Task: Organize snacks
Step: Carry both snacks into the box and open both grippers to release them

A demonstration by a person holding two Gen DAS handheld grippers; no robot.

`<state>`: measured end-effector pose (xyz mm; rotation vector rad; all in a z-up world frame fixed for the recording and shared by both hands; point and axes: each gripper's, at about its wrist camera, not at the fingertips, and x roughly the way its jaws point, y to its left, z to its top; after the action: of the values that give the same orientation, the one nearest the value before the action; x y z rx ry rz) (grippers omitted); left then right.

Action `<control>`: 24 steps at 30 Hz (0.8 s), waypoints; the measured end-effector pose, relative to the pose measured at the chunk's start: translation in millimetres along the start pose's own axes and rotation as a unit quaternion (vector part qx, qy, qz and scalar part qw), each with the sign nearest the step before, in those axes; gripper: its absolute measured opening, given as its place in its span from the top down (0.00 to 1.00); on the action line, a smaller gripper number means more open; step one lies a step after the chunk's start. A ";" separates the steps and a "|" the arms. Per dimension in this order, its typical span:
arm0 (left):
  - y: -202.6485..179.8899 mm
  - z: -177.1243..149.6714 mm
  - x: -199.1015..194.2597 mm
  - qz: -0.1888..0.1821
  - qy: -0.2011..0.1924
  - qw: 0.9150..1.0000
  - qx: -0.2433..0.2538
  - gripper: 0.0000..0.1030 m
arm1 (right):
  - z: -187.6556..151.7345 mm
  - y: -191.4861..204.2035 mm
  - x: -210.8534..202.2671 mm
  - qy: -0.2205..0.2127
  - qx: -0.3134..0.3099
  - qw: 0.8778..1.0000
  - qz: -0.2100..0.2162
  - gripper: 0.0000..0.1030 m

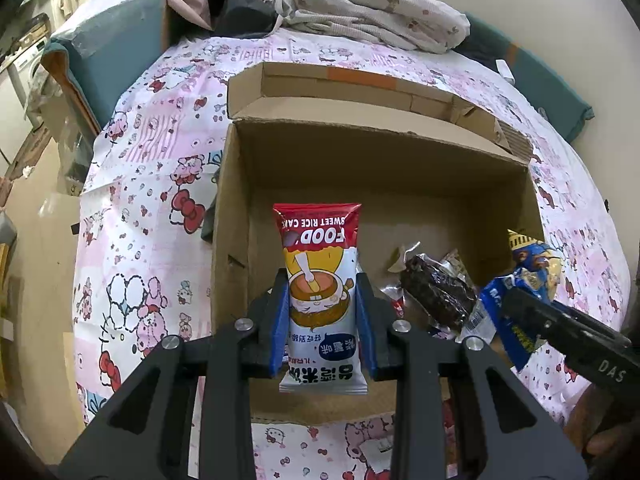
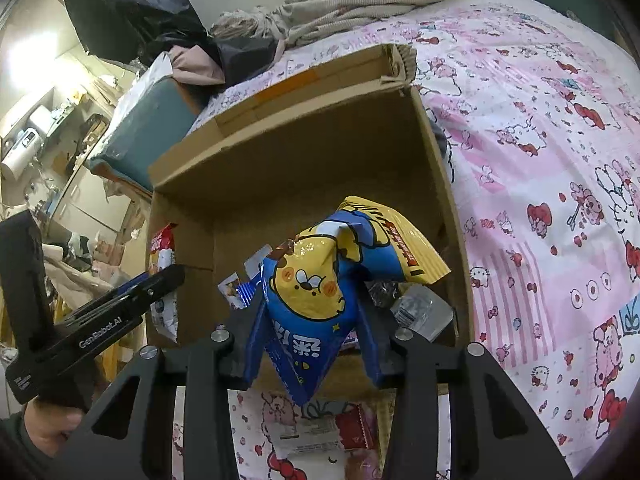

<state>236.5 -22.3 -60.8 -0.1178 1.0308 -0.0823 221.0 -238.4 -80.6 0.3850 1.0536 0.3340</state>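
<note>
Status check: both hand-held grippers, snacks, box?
Left hand-held gripper shut on rice cake pack. Right grips blue-yellow pack. Both over the cardboard box; path clear.

A bed covered with a pink-and-white cartoon-print sheet carries an open brown cardboard box near its middle. Crumpled cream floral bedding lies heaped at its far end, beside a dark black garment. A red-edged snack packet lies on the sheet just before the box.

box on bedspread | dark snack in box | clothes behind box
</note>
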 end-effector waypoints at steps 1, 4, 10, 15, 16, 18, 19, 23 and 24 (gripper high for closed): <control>0.2 0.2 0.6 -0.002 0.002 1.000 -0.002 0.74 | -0.4 0.9 0.6 -0.001 -0.003 1.000 -0.003 0.58; 1.6 0.8 1.9 -0.004 0.005 1.000 -0.006 0.74 | -1.0 6.0 0.9 -0.003 -0.025 1.000 -0.018 0.58; 3.8 -0.2 0.2 0.001 0.001 1.000 -0.008 0.74 | -0.6 3.0 5.1 0.008 -0.002 1.000 -0.017 0.45; 5.7 -1.1 0.6 -0.007 0.001 1.000 -0.016 0.73 | 1.2 2.8 2.1 -0.005 -0.007 1.000 -0.022 0.25; 5.8 -1.1 1.1 -0.008 0.003 1.000 -0.018 0.72 | 1.8 2.7 0.7 -0.009 -0.005 1.000 -0.020 0.13; 5.4 -1.1 0.5 -0.009 0.002 1.000 -0.020 0.59 | 2.6 1.6 -1.8 -0.018 -0.002 1.000 -0.020 0.06; 4.7 -1.3 -0.8 -0.008 -0.001 1.000 -0.019 0.54 | 3.3 1.2 -2.5 -0.018 -0.002 1.000 -0.021 0.06; 1.0 -0.4 -9.0 -0.014 -0.016 1.000 -0.015 0.17 | 4.5 -5.9 -2.2 -0.015 0.011 1.000 -0.022 0.06; 0.8 0.0 -10.0 -0.016 -0.019 1.000 -0.015 0.15 | 5.1 -8.0 -3.3 -0.017 0.016 0.999 -0.022 0.06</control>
<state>231.4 -20.2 -52.4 -0.1626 0.9926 -0.0922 224.7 -247.7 -79.5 0.3949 1.0342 0.2715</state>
